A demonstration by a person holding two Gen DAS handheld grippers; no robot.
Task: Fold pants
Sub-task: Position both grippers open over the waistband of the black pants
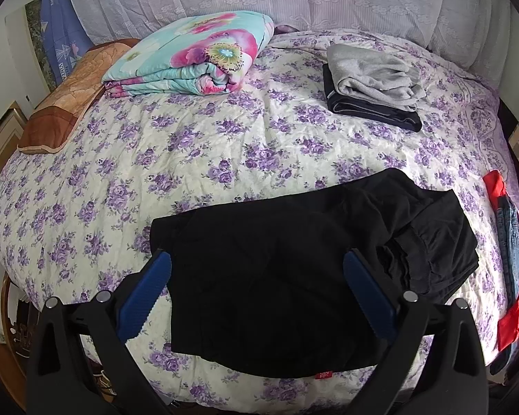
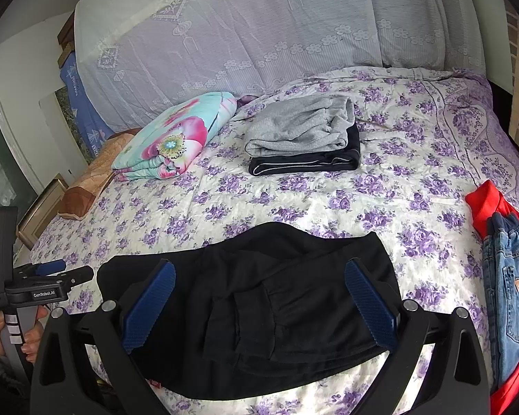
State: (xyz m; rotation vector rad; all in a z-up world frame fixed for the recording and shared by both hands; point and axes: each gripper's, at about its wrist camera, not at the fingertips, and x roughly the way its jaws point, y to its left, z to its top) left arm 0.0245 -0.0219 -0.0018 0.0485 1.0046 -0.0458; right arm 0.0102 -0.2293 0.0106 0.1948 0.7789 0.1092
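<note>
Claws: left claw (image 1: 257, 269) and right claw (image 2: 259, 278) both spread, empty.
Pants: black cotton folded pants (image 1: 294, 276) beneath both, long axis along bed's near edge.

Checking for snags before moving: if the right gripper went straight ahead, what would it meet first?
Probably the black pants lying right between its open fingers; depth is unclear. The right gripper holds nothing.
</note>
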